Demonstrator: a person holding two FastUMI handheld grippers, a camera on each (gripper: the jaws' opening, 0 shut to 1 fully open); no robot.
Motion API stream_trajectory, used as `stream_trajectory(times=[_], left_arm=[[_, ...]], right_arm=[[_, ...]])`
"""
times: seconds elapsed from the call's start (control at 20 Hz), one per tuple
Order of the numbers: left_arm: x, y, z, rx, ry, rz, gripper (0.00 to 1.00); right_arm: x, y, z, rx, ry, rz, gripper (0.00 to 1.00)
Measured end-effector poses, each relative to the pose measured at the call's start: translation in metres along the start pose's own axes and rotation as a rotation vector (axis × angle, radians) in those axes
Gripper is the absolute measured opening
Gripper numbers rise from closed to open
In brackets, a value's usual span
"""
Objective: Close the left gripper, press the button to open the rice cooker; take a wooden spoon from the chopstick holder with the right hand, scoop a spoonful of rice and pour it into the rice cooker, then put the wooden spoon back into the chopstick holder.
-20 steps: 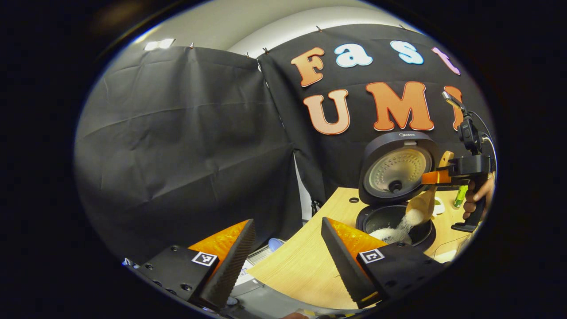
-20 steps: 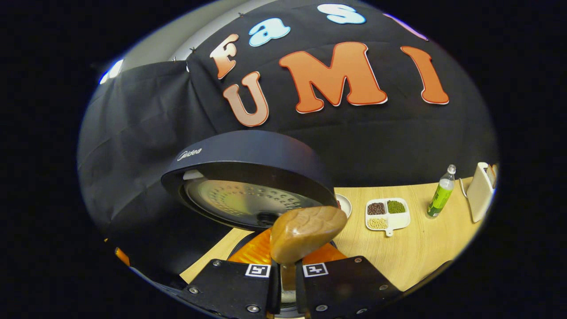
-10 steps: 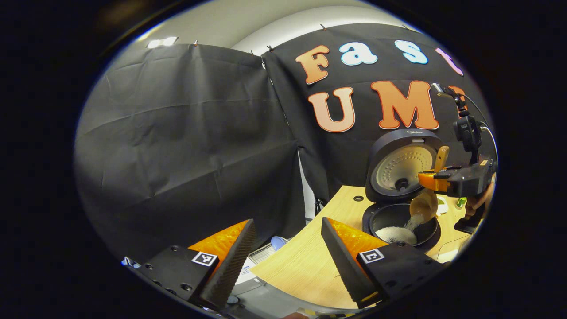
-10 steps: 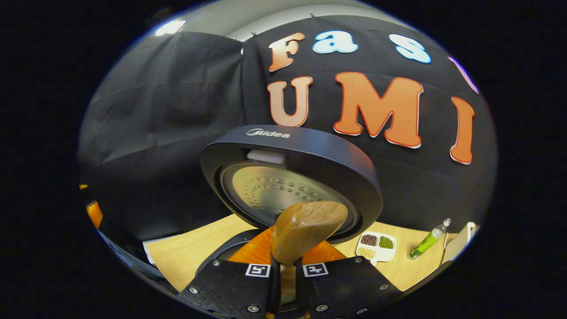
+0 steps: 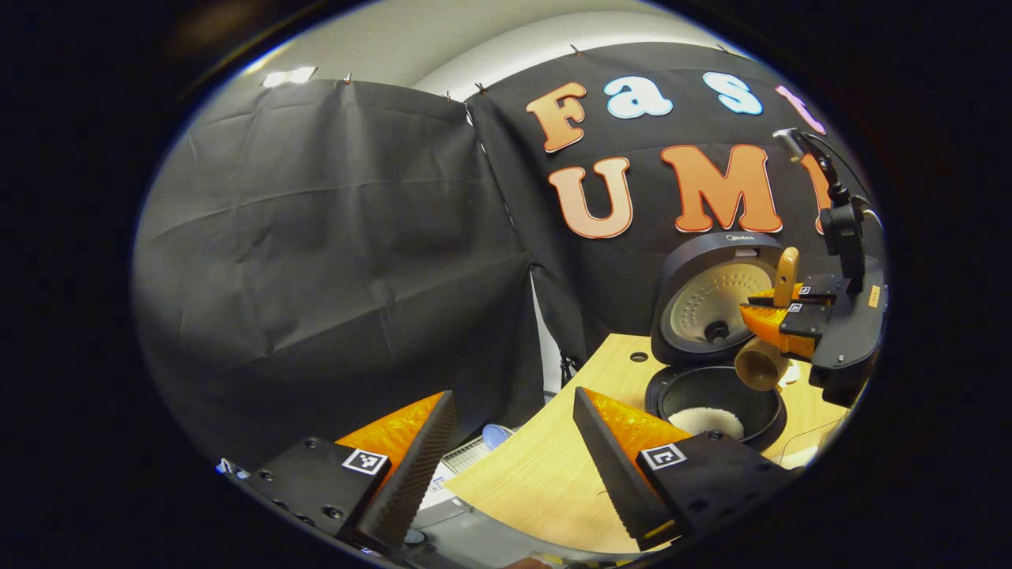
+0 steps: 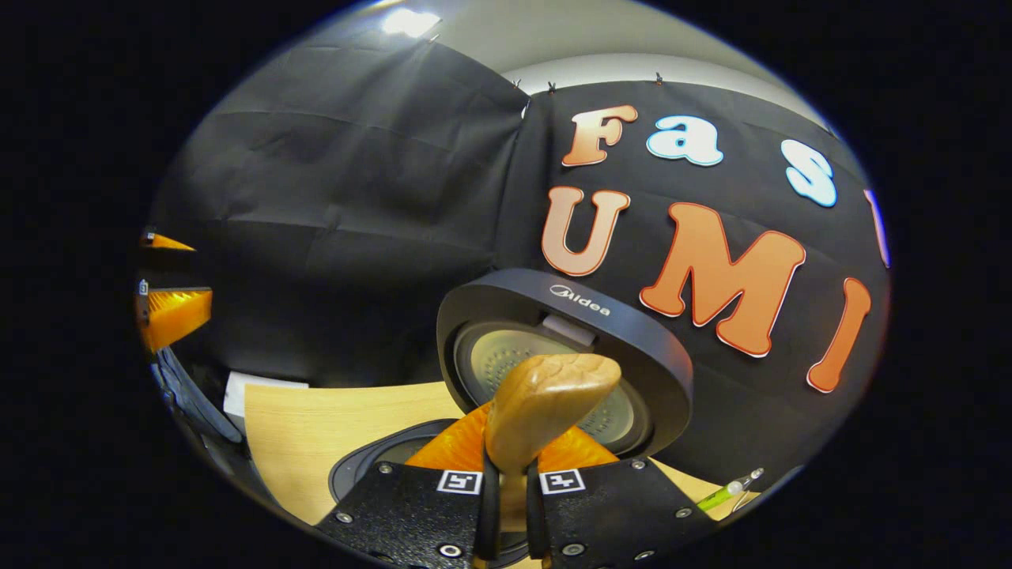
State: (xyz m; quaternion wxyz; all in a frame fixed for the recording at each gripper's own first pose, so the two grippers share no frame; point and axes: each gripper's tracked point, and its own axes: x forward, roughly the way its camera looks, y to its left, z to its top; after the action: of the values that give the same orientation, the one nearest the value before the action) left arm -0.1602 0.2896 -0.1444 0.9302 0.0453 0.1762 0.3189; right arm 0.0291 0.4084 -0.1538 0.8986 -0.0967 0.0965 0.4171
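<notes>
I'm reading the cooker step as done: the rice cooker point(image 5: 715, 399) is sitting open on the table point(image 5: 545, 482), lid point(image 5: 715, 296) standing up behind the pot, white rice point(image 5: 715, 419) lying in the inner pot. I'm holding the right gripper point(image 5: 771, 312) just above the pot's right rim, both fingers clamped on the handle of the wooden spoon point(image 5: 760, 365); the bowl is hanging below, mouth tipped sideways, nothing falling from it, so I'm judging the pour finished. In the right gripper view the handle end point(image 6: 545, 411) is sticking up between the pinched fingers of the right gripper point(image 6: 506, 506). My left gripper point(image 5: 514, 466) is idling near the table's left edge, fingers apart and holding nothing. What I'm counting as left: putting the spoon back in the chopstick holder.
</notes>
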Motion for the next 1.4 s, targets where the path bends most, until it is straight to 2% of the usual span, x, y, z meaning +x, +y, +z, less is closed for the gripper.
stream_trajectory(times=[0.05, 0.1, 0.2, 0.25, 0.5, 0.55, 0.6, 0.65, 0.9, 0.95, 1.0, 1.05, 1.1, 1.15, 1.2, 1.25, 1.3, 1.35, 1.4], left_arm=[[0.0, -0.004, 0.002, -0.001, -0.003, -0.005, 0.93], [0.002, -0.009, 0.005, -0.002, -0.005, -0.012, 1.0], [0.003, -0.021, 0.01, -0.01, -0.013, -0.022, 1.0], [0.003, -0.03, 0.013, -0.018, -0.016, -0.031, 0.93], [-0.004, -0.081, 0.023, -0.009, -0.029, -0.109, 0.93], [-0.005, -0.091, 0.025, -0.006, -0.029, -0.127, 1.0], [-0.008, -0.099, 0.024, -0.001, -0.028, -0.143, 1.0], [-0.009, -0.108, 0.026, 0.004, -0.027, -0.161, 0.93], [-0.017, -0.144, 0.035, 0.021, -0.033, -0.228, 0.93], [-0.018, -0.15, 0.034, 0.025, -0.03, -0.24, 0.93], [-0.019, -0.157, 0.034, 0.031, -0.027, -0.252, 1.0], [-0.019, -0.163, 0.035, 0.036, -0.025, -0.263, 1.0], [-0.02, -0.169, 0.035, 0.041, -0.018, -0.279, 0.93], [-0.022, -0.174, 0.034, 0.046, -0.015, -0.291, 1.0], [-0.024, -0.178, 0.036, 0.053, -0.015, -0.299, 0.93], [-0.025, -0.179, 0.037, 0.058, -0.019, -0.304, 0.93], [-0.025, -0.182, 0.038, 0.063, -0.022, -0.308, 1.0], [-0.027, -0.185, 0.038, 0.067, -0.024, -0.312, 1.0], [-0.029, -0.187, 0.038, 0.071, -0.026, -0.316, 0.93]], right_arm=[[-0.005, -0.005, 0.001, 0.054, -0.002, 0.013, 0.12], [-0.01, -0.011, 0.003, 0.116, -0.003, 0.02, 0.13], [-0.029, -0.03, 0.01, 0.236, -0.007, 0.012, 0.12], [-0.039, -0.042, 0.014, 0.292, -0.011, 0.004, 0.12], [-0.089, -0.118, 0.0, 0.529, -0.023, -0.118, 0.13], [-0.099, -0.132, -0.006, 0.566, -0.022, -0.152, 0.13], [-0.111, -0.148, -0.013, 0.593, -0.018, -0.189, 0.13], [-0.123, -0.163, -0.023, 0.614, -0.011, -0.231, 0.13], [-0.177, -0.215, -0.088, 0.677, 0.055, -0.398, 0.13], [-0.189, -0.221, -0.101, 0.683, 0.069, -0.426, 0.13], [-0.2, -0.227, -0.113, 0.688, 0.085, -0.456, 0.13], [-0.211, -0.232, -0.124, 0.69, 0.102, -0.484, 0.13], [-0.222, -0.236, -0.136, 0.697, 0.12, -0.511, 0.14], [-0.232, -0.24, -0.148, 0.706, 0.136, -0.536, 0.13], [-0.241, -0.243, -0.159, 0.717, 0.15, -0.559, 0.14], [-0.25, -0.245, -0.168, 0.727, 0.164, -0.579, 0.13], [-0.257, -0.248, -0.178, 0.736, 0.175, -0.597, 0.13], [-0.264, -0.25, -0.187, 0.742, 0.186, -0.616, 0.14], [-0.269, -0.251, -0.197, 0.751, 0.195, -0.634, 0.14]])
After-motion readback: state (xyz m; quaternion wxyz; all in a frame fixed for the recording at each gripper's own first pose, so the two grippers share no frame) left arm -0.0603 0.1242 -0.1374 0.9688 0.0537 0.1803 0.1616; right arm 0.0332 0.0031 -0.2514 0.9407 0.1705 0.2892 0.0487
